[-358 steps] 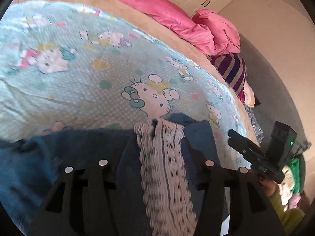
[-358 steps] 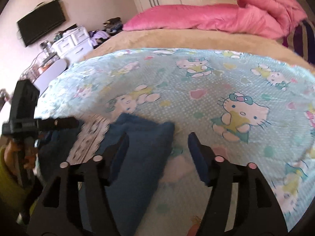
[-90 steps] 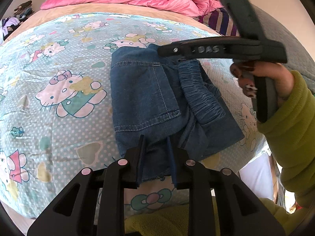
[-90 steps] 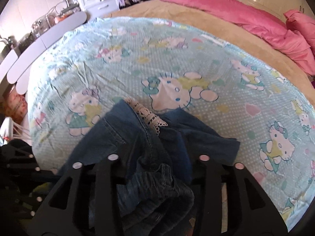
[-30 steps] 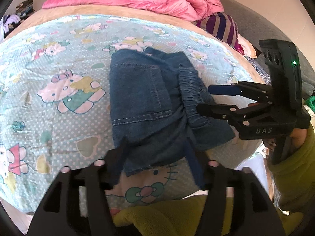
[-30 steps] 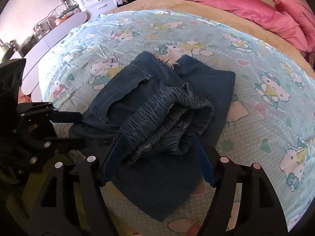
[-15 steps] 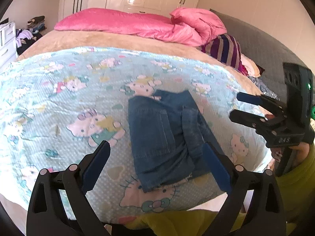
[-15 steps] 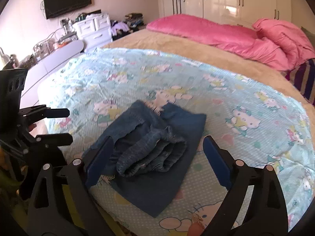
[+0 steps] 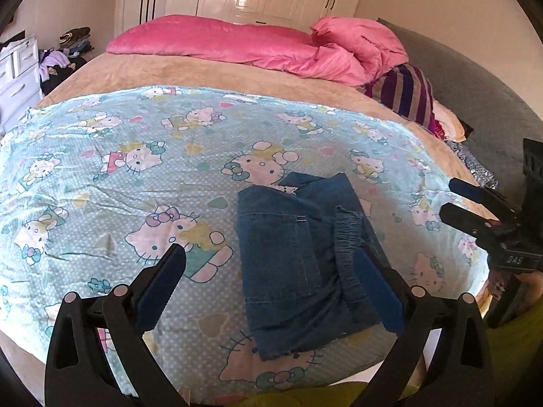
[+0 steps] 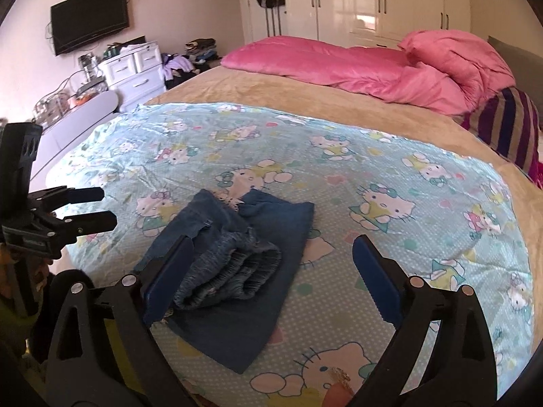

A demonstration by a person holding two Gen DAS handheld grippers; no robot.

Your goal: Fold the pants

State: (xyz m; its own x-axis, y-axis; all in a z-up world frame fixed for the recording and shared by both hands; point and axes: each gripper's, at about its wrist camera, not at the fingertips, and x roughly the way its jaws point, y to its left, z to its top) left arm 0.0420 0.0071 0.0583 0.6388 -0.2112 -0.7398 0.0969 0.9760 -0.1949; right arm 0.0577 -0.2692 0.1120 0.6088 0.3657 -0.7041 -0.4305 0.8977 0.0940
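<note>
pants (image 9: 298, 268): folded denim bundle lying on the cartoon-cat sheet, close to the near edge of the bed. elastic gathered waistband rolled up on one side, flat pocket panel on the other, bit of white lace poking out at the far end

left gripper (image 9: 268, 288): blue pads spread wide, they've just been opening, nothing between them. it hangs above the pants, not touching

right gripper (image 10: 271, 271): same deal, jaws just opened and standing wide, clear of the denim, nothing gripped

sheet (image 9: 101, 183): light blue, dotted, thin and a little wrinkled, spread over the near half of the bed

blanket (image 10: 271, 95): tan, fuzzy-looking, covers the bed beyond the sheet

pink duvet (image 9: 237, 44): shiny and puffy, bunched along the far edge of the bed

striped pillow (image 9: 407, 95): purple and tan stripes, at the far right corner next to the pink pile

wardrobe (image 10: 380, 0): glossy cream doors on the back wall, bags hanging beside it

TV (image 10: 90, 27): black, mounted on the wall to the left

drawers (image 10: 135, 71): white plastic unit under the TV, clothes heaped next to it

in the way: nothing really, sheet around the pants is open on all sides
</note>
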